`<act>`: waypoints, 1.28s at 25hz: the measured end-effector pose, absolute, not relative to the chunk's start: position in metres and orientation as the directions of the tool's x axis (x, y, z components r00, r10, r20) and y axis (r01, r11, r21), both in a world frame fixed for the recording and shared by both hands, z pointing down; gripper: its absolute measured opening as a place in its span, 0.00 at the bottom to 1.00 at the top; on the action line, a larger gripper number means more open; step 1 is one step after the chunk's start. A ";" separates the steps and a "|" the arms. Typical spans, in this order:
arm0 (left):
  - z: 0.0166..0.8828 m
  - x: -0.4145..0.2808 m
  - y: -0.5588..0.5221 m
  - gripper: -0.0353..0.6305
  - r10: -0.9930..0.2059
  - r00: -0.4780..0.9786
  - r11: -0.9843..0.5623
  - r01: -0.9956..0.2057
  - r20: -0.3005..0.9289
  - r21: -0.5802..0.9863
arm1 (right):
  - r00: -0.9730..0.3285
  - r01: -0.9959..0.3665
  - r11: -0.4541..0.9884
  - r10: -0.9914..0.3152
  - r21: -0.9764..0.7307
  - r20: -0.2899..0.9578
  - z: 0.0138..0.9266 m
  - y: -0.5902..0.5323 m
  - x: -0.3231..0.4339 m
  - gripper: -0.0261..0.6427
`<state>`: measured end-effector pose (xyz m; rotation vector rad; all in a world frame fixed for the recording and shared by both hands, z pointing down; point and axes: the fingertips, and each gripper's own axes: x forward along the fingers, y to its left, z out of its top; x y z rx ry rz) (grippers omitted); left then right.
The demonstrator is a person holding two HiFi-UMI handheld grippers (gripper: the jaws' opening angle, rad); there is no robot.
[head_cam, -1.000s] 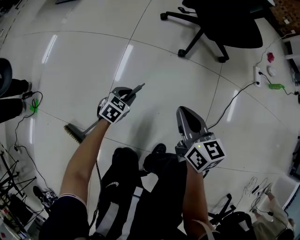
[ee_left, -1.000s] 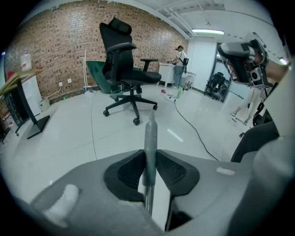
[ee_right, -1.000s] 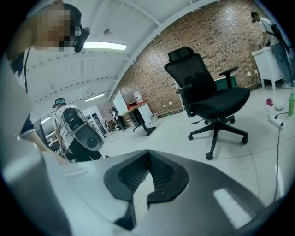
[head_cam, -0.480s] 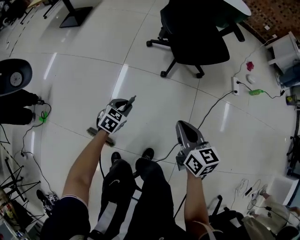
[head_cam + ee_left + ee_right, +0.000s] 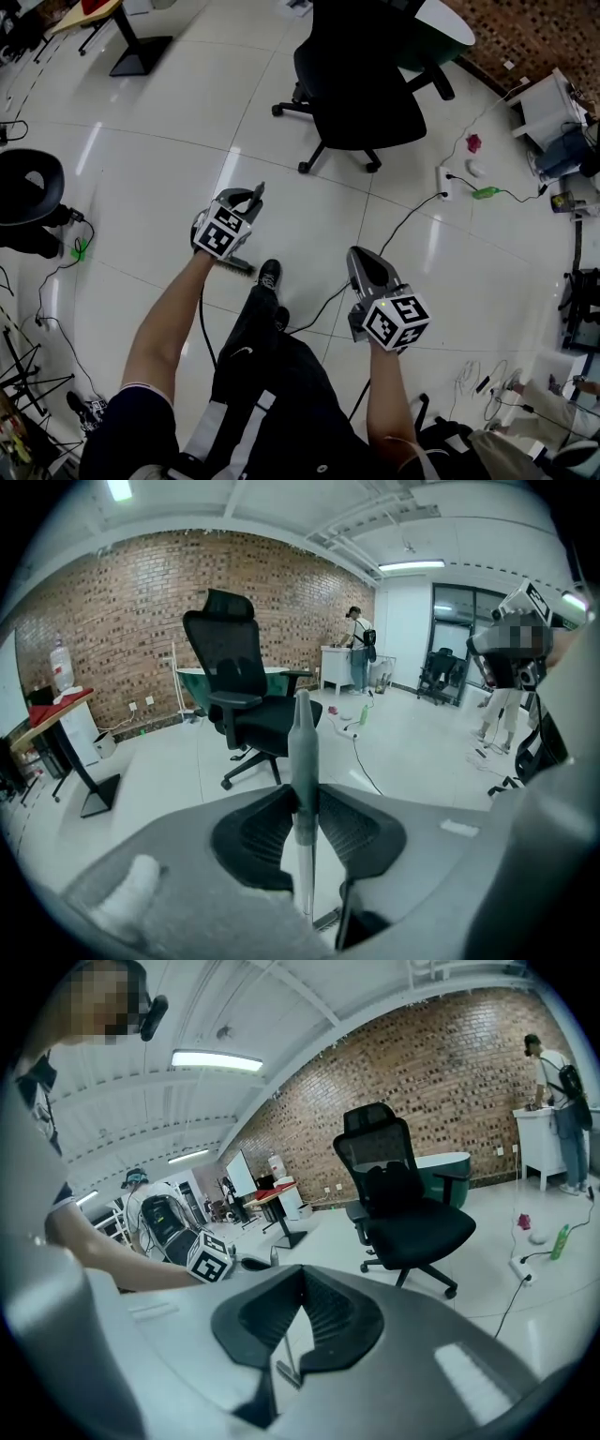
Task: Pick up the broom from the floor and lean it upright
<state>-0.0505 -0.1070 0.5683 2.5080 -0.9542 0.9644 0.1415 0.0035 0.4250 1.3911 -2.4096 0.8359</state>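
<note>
Grey and slim, the broom point(image 5: 302, 747) runs between the pads of the left tool point(image 5: 246, 201), which is clamped narrowly on the handle not far below its tapered tip. That high grip looks chosen so the head hangs beneath the hand and the stick tips towards upright (a mid-length grip would likely leave it swinging). In the head view only the tip pokes out ahead of the tool. A strip of the bristle head point(image 5: 234, 265) peeps out under the marker cube point(image 5: 223, 231), beside the person's shoe point(image 5: 269, 274). The stretch between is covered, and whether the bristles touch the floor point(image 5: 141, 141) I cannot tell. Further right, the right tool point(image 5: 362, 261) hovers with its jaws closed together on nothing, apparently free to steady the handle. Beyond stand a black office chair point(image 5: 361, 89) and, towards the right, a power strip point(image 5: 442, 178). No wall or prop to lean the broom on shows close by.
</note>
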 end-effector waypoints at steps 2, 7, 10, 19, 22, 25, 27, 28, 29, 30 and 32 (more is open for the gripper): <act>0.561 -0.037 -0.126 0.19 -0.485 0.569 -0.742 -0.669 0.664 0.031 | -0.515 -0.854 0.381 -0.715 -0.355 0.472 0.425 -0.007 0.147 0.04; 0.547 -0.013 -0.183 0.19 -0.497 0.592 -0.747 -0.664 0.635 0.034 | -0.491 -0.869 0.362 -0.719 -0.337 0.493 0.420 -0.050 0.162 0.04; 0.544 0.002 -0.223 0.19 -0.493 0.604 -0.754 -0.656 0.626 0.038 | -0.472 -0.879 0.344 -0.725 -0.330 0.502 0.420 -0.084 0.174 0.04; 0.544 0.063 -0.314 0.19 -0.443 0.643 -0.793 -0.607 0.625 0.062 | -0.409 -0.905 0.272 -0.765 -0.326 0.497 0.411 -0.162 0.215 0.04; 0.545 0.086 -0.338 0.19 -0.442 0.646 -0.796 -0.602 0.622 0.059 | -0.404 -0.907 0.263 -0.768 -0.330 0.497 0.415 -0.179 0.236 0.04; 0.546 0.111 -0.360 0.19 -0.446 0.637 -0.795 -0.605 0.628 0.050 | -0.417 -0.899 0.268 -0.763 -0.346 0.494 0.422 -0.197 0.259 0.04; 0.545 0.127 -0.377 0.19 -0.453 0.634 -0.795 -0.606 0.627 0.038 | -0.436 -0.889 0.280 -0.758 -0.362 0.485 0.426 -0.211 0.273 0.04; 0.546 0.133 -0.384 0.19 -0.456 0.627 -0.792 -0.610 0.631 0.034 | -0.447 -0.884 0.287 -0.755 -0.370 0.481 0.428 -0.218 0.281 0.04; 0.549 0.137 -0.391 0.19 -0.459 0.614 -0.785 -0.619 0.642 0.030 | -0.457 -0.878 0.296 -0.751 -0.376 0.476 0.429 -0.226 0.288 0.04; 0.552 0.139 -0.398 0.19 -0.463 0.595 -0.774 -0.632 0.657 0.027 | -0.468 -0.872 0.306 -0.748 -0.381 0.471 0.428 -0.234 0.295 0.04; 0.556 0.143 -0.413 0.19 -0.474 0.555 -0.747 -0.664 0.684 0.022 | -0.490 -0.861 0.329 -0.741 -0.389 0.458 0.424 -0.251 0.308 0.04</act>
